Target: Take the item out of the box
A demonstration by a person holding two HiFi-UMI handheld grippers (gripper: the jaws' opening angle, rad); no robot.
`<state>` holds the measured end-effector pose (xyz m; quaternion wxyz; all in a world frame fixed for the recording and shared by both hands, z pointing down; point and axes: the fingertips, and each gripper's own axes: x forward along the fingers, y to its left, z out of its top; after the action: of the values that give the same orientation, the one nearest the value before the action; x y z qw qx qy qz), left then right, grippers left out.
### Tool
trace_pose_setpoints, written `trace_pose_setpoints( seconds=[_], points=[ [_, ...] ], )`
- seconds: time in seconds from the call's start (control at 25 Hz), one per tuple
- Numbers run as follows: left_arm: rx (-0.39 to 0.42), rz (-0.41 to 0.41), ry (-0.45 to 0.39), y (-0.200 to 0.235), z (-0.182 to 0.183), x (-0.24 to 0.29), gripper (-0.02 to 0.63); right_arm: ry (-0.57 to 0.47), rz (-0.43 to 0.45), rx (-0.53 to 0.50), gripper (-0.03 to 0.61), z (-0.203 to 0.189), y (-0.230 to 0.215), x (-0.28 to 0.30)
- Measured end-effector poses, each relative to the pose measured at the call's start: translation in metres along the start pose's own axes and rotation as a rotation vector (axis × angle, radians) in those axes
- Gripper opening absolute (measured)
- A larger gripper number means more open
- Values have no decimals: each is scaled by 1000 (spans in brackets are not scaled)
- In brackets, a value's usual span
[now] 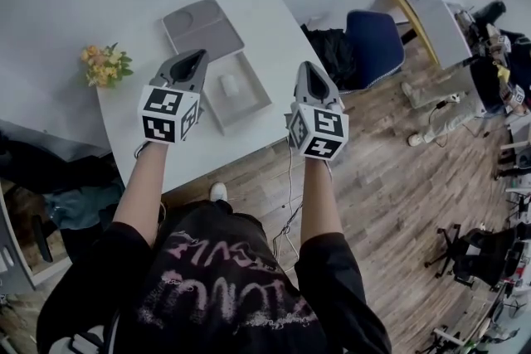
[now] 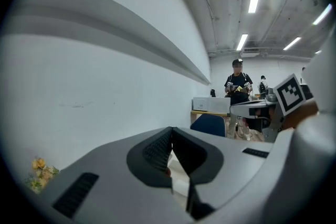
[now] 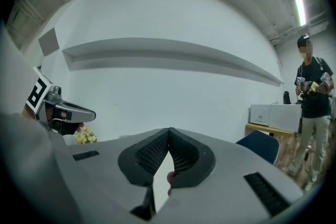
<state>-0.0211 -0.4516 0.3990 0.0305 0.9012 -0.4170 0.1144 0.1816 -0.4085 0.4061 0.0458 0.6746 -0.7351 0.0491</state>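
Looking down from the head view, the box (image 1: 252, 101) lay open on the white tabletop (image 1: 274, 29), its grey lid (image 1: 203, 27) set just beyond it. The item (image 1: 230, 84), small, white and rounded, sat in the middle of the box. The left hand-held gripper (image 1: 197, 55) hung just beside the box's left edge. The right hand-held gripper (image 1: 309, 66) hung near the tabletop's right edge, apart from the box. Neither touched the box or the item. A bunch of flowers (image 1: 105, 65) stood at the tabletop's left side, and a blue chair (image 1: 375, 46) stood off to the right.

The left gripper view showed that gripper's ribbed jaws pressed together at their tips with nothing between them. It pointed at the bare wall, so the box was out of sight below. A person (image 2: 239, 84) stood far off in the room.

The right gripper view showed the same: jaws closed on nothing, aimed at the wall.

The item looked light, stiff and smooth, so it could slip from a loose pinch. It seemed to sit snugly in the box, which left little room beside it. A hold across its two narrower sides, taken from straight above, seemed best, with the jaws opened first. The shallow box looked light enough to lift with it, so the other gripper would probably need to press on its rim.
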Motion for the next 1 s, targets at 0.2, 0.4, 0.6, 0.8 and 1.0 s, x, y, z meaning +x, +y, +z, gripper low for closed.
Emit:
trace_pose_setpoints(
  seconds=[0.2,0.4,0.6,0.8,1.0],
  points=[
    [-10,-5,2,5,1,4,3,2,-2,-10,9,4,1,7],
    [-8,-7,1,6,6,6,3,-2,4,-20,9,12,2,12],
    [-18,11,11,5,7,11,3,-11,27,-18,9,20,-2,20],
    [-44,51,30,4,3,20,3,-6,66,-17,9,18,-10,32],
    [-46,79,49,-3,-2,28,3,-1,101,-12,9,11,-18,40]
  ],
)
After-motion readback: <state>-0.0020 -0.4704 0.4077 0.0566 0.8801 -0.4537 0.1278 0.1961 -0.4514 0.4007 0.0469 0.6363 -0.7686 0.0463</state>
